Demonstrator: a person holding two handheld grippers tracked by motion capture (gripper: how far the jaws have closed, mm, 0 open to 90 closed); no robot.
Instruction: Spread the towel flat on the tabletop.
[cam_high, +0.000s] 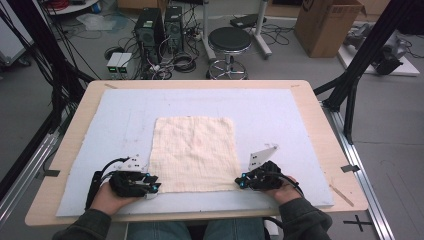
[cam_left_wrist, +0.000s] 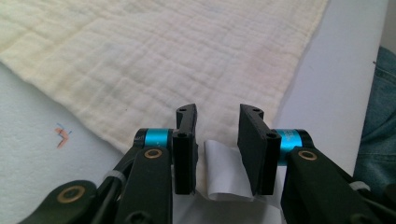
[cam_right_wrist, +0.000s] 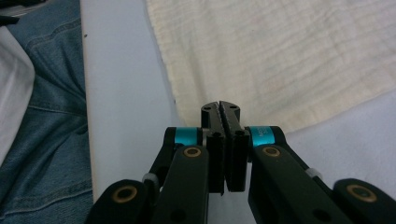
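Corner-grasp step of what looks like a cloth fold is judged in hand. The cream cloth (cam_high: 194, 152) is laid flat on the blue mat (cam_high: 280, 115), just ahead of both grippers. The right gripper (cam_right_wrist: 226, 108) is seen clamped on the near right corner. The left gripper (cam_left_wrist: 217, 122) is held part open, jaws straddling the near left corner and its white tag (cam_left_wrist: 223, 172), not pressed. Closing the left is called for next, then an even lift.

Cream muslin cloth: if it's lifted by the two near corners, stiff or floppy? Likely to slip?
Probably floppy: the cream muslin cloth lies flat with soft wrinkles, so it should hang between the grippers. Likely light, since the weave looks thin. Its crinkled texture should resist slipping in the right gripper, which is closed at a corner.
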